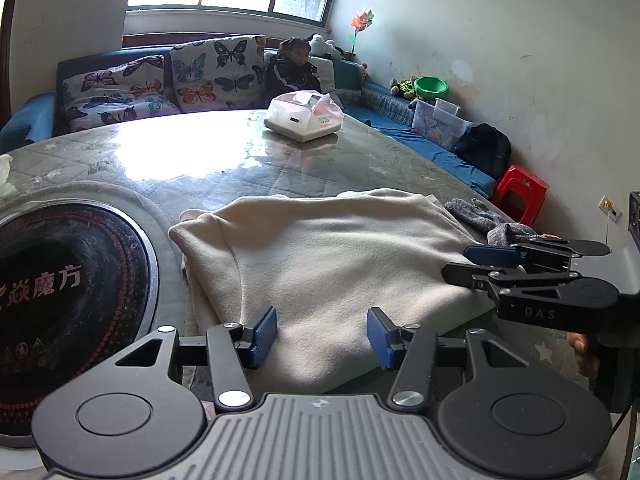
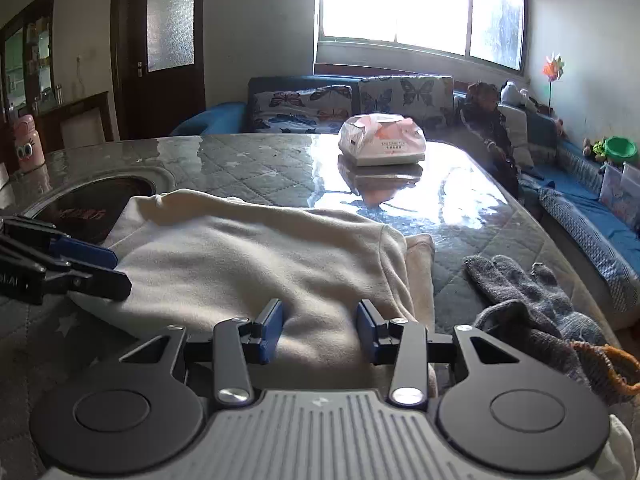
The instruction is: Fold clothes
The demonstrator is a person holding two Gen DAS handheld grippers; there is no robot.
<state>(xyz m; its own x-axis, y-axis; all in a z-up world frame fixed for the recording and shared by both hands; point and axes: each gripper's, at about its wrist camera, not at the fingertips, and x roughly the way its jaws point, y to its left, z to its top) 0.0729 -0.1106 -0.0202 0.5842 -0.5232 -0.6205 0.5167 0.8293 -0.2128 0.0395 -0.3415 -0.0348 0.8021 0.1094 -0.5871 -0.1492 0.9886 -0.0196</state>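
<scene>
Fleece was the trouble here: your cream fleece garment (image 1: 320, 256) lay partly folded on the quilted table (image 1: 224, 160), between the induction hob (image 1: 72, 280) and the grey gloves (image 2: 532, 300). Your left gripper (image 1: 322, 334) and right gripper (image 2: 320, 330) both stood spread over its near edge, pinching nothing. Had you closed too shallow, you'd likely have caught only the top layer and dragged the fold askew.

wrist views, close, sharing cream garment (image 1: 332, 256)
</scene>
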